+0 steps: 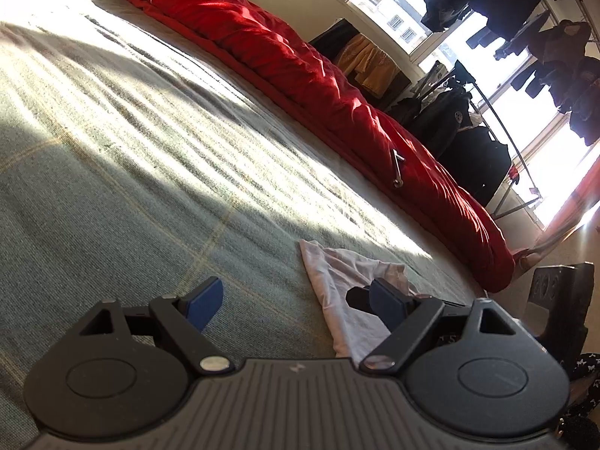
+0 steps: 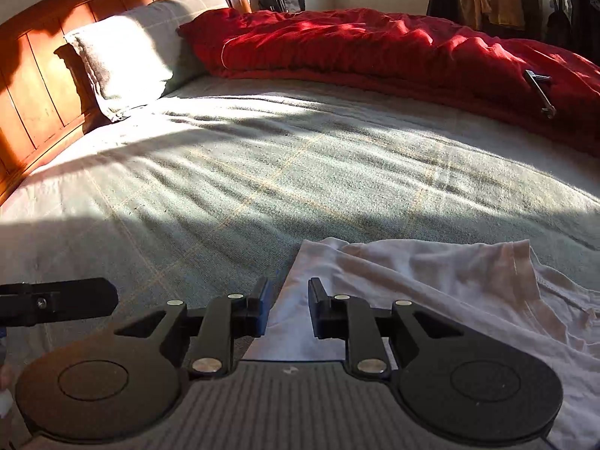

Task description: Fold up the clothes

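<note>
Right gripper point(image 2: 287, 309): jaws narrowly parted, empty, low over the white shirt's near edge.
Left gripper point(image 1: 296, 303): jaws spread wide, empty; right finger over the shirt.
White shirt point(image 2: 431, 281): rumpled on the green bedspread point(image 2: 262, 172), at 3 o'clock.
Red duvet point(image 2: 375, 45): bunched at 12 o'clock.

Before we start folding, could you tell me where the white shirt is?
The shirt lies crumpled on the green blanket at the bed's near edge, under the right claw, away from the red duvet.
</note>
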Tool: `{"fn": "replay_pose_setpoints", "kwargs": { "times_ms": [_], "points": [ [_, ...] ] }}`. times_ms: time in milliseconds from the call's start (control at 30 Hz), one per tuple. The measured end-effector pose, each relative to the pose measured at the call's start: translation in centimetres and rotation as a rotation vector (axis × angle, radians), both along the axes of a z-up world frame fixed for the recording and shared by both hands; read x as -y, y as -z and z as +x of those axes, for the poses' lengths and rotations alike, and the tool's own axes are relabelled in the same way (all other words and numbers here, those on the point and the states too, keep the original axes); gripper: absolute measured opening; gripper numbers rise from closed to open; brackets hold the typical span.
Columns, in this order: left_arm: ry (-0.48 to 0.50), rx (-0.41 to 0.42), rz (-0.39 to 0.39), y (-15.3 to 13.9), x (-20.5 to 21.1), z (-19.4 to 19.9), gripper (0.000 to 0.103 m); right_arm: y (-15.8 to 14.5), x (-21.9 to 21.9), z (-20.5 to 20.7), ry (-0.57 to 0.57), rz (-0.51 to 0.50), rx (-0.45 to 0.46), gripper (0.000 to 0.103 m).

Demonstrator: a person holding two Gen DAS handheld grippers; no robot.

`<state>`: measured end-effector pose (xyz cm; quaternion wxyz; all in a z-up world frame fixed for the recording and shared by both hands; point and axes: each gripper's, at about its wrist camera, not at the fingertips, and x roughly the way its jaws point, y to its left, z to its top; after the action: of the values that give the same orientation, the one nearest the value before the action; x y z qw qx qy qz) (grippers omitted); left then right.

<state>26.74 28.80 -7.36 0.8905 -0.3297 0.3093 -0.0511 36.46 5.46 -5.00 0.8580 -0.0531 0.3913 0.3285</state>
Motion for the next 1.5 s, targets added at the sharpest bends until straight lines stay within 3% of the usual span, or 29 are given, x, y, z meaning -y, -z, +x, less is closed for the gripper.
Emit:
{"fn": "replay_pose_setpoints", "kwargs": {
  "times_ms": [200, 300, 467, 567, 767, 800, 833, 967, 1167, 1367, 1500],
  "points": [
    [0.014, 0.008, 0.01, -0.4, 0.5, -0.1, 0.085, 1.9, 0.6, -3.3, -0.029, -0.1, -0.012, 0.024],
    [0.022, 0.009, 0.014, -0.4, 0.7, 0.0, 0.085, 3.2, -0.2, -3.5, -0.006, -0.086, -0.031, 0.024],
    [0.061, 0.013, -0.012, -0.4, 1.2, 0.2, 0.085, 1.6, 0.2, -4.1, -0.059, 0.062, -0.087, 0.025],
    [0.109, 0.023, -0.047, -0.5, 2.1, 0.4, 0.085, 0.6, 1.4, -5.5, -0.021, 0.002, -0.045, 0.028],
    [0.295, 0.05, -0.129, -0.2, 6.0, 1.2, 0.086, -0.6, 7.9, -9.7, 0.073, -0.097, 0.014, 0.049],
    [0.33, 0.049, -0.131, -0.1, 7.0, 1.3, 0.087, -0.7, 9.2, -10.6, 0.093, -0.118, 0.03, 0.057],
    [0.367, 0.041, -0.118, 0.1, 8.2, 1.5, 0.087, -0.9, 10.4, -11.4, 0.113, -0.139, 0.046, 0.064],
    [0.473, -0.002, 0.025, 0.6, 13.0, 1.5, 0.087, -0.5, 15.3, -13.6, 0.212, -0.175, 0.069, 0.07],
    [0.483, -0.074, 0.268, 1.8, 16.7, 0.9, 0.087, 2.3, 21.1, -15.4, 0.373, -0.144, -0.04, 0.075],
    [0.459, -0.059, 0.284, 1.1, 16.4, 0.3, 0.087, 2.5, 22.7, -19.1, 0.401, -0.168, -0.036, 0.086],
    [0.508, 0.019, 0.263, -0.8, 17.2, -1.1, 0.087, 2.4, 23.7, -21.1, 0.421, -0.175, -0.03, 0.09]
  ]
}}
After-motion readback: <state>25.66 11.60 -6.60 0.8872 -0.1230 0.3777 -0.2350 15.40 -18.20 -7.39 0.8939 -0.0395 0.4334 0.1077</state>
